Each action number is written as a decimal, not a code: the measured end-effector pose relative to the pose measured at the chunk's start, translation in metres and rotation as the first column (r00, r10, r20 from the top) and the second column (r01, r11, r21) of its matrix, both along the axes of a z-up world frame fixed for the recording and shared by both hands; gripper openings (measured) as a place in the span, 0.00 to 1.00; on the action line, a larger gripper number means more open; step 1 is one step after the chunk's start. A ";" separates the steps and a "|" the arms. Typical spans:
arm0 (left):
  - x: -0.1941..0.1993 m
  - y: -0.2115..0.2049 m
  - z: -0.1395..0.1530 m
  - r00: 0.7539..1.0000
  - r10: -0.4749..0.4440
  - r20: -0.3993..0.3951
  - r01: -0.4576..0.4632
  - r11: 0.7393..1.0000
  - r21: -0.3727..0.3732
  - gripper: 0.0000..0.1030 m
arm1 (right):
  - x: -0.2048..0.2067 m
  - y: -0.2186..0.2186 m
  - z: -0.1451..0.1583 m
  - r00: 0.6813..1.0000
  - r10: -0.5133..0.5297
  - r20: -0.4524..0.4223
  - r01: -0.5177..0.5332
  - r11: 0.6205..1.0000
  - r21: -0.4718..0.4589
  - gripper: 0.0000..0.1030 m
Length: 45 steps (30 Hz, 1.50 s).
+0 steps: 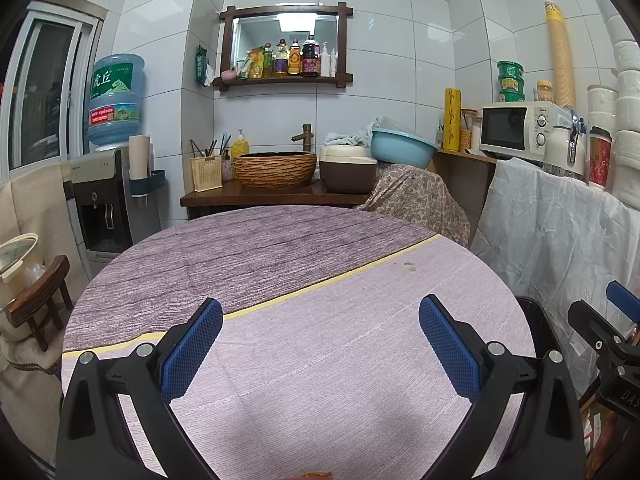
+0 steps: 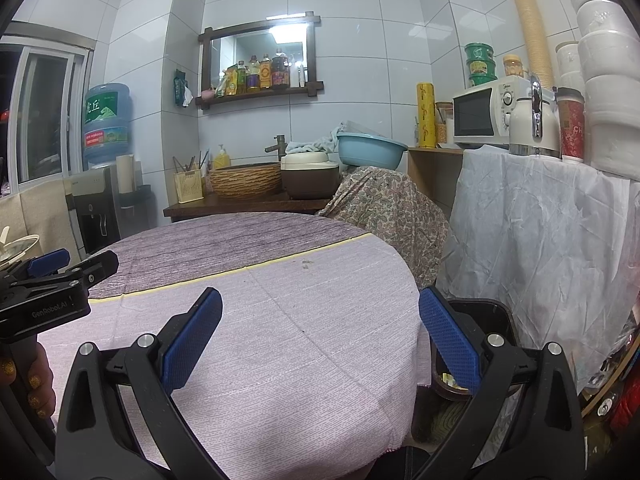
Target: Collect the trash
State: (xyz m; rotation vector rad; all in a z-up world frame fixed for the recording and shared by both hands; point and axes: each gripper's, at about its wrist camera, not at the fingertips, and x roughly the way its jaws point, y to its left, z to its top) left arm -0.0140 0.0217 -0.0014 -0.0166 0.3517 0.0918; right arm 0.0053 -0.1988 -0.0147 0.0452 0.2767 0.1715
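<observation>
My left gripper hovers open over the round table, which wears a purple and pale pink cloth; nothing sits between its blue pads. My right gripper is open too, held over the table's right edge. A black trash bin stands on the floor just right of the table, partly behind the right finger, with some scraps inside. A few small crumbs or stains mark the cloth near the yellow stripe. An orange sliver peeks in at the bottom edge of the left wrist view.
Behind the table a dark counter holds a woven basin, a brown rice cooker and a blue bowl. A white-draped shelf with a microwave lies right. A water dispenser stands left. A hand holds the left gripper.
</observation>
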 end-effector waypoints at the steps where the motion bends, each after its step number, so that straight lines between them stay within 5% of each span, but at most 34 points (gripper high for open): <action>1: 0.000 0.000 0.000 1.000 -0.001 0.000 0.001 1.000 0.000 0.95 | 0.000 0.000 0.000 1.000 0.001 -0.001 -0.001 1.000 0.001 0.94; 45: 0.002 0.001 0.005 1.000 0.006 -0.015 -0.006 1.000 -0.008 0.95 | -0.003 0.001 0.001 1.000 -0.008 0.003 0.008 1.000 0.005 0.94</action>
